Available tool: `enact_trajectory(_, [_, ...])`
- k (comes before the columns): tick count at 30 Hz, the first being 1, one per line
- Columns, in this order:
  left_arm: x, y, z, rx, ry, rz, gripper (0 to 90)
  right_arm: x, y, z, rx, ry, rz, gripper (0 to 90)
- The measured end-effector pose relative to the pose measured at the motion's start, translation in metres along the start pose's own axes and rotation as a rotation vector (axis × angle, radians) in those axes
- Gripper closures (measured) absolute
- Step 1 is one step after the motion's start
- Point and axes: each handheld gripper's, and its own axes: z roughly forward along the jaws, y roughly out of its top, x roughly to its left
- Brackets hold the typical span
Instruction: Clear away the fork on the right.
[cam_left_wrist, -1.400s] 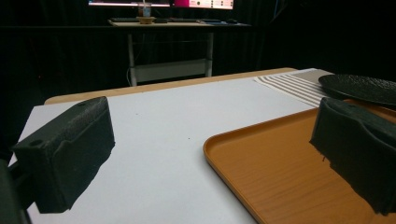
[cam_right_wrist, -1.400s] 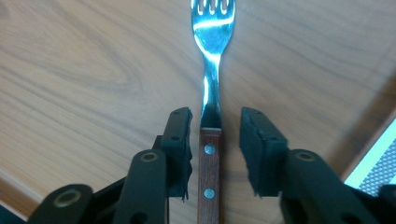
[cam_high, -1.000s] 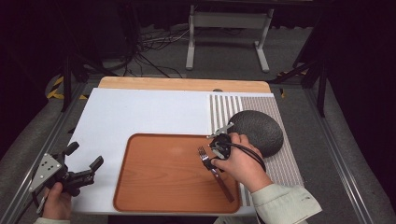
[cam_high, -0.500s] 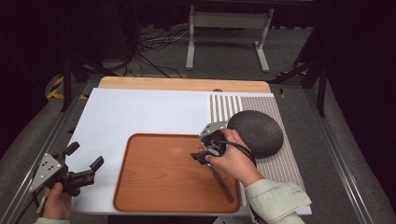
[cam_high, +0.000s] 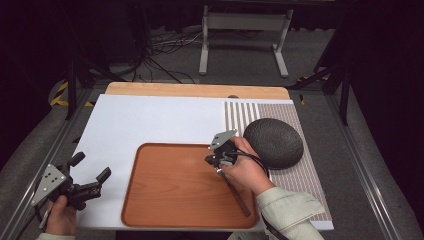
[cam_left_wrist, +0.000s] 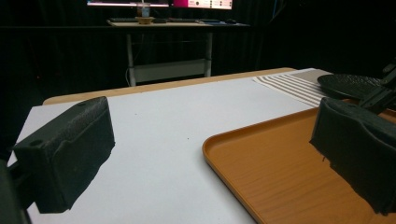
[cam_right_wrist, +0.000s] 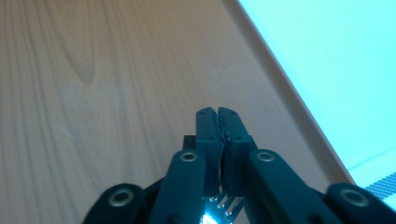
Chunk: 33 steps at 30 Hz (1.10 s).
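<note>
Two grippers are at work over a white rectangular table top (cam_high: 150, 125) with a light wooden strip along its far edge. Largest on it is the orange-brown wooden tray with rounded corners (cam_high: 175, 190), lying at the near middle. To its right, a grey-and-white striped placemat (cam_high: 310, 175) covers the right end of the table, and a dark grey round textured dish (cam_high: 274, 142) sits on that mat, close to the tray's far right corner.

On the left, the person's left hand (cam_high: 61, 220) holds the left gripper (cam_high: 90, 175) at the near left corner of the table, off the tray; its own view shows its two black padded jaws spread wide with nothing between them, looking across the white top and the tray's left rim.

On the right, the right hand (cam_high: 247, 172), in a pale green sleeve, holds the right gripper (cam_high: 216, 162) over the tray's right part. Its jaws are pressed together around a metal fork (cam_right_wrist: 227, 205), whose tines glint just behind the jaw tips in its own view. A brown wooden handle (cam_high: 237, 192) slants from the hand toward the tray's near right corner; I can't tell whether it touches the tray.
</note>
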Motion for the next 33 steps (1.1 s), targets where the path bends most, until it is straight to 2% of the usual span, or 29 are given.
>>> enact_trajectory(4, [0.001,0.0,0.0,0.001,0.0,0.0,0.2,-0.001,-0.002,0.006,0.022,0.009,-0.013,90.0])
enact_trajectory(5, [0.001,0.0,0.0,0.001,0.0,0.001,0.2,-0.001,-0.003,0.011,0.047,0.01,-0.017,90.0])
enact_trajectory(7, [0.0,0.0,0.0,0.001,0.0,0.001,0.2,-0.001,-0.005,0.015,0.061,0.013,-0.016,90.0])
enact_trajectory(20, [0.001,0.0,0.0,-0.001,0.0,0.0,0.2,-0.003,-0.009,0.023,0.099,-0.001,-0.009,90.0])
enact_trajectory(31, [0.0,0.0,0.0,0.001,0.0,0.001,0.2,-0.014,-0.018,0.02,0.134,-0.049,0.014,90.0])
enact_trajectory(33, [0.0,0.0,0.0,0.0,0.0,0.001,0.2,-0.018,-0.02,0.016,0.149,-0.073,0.022,90.0])
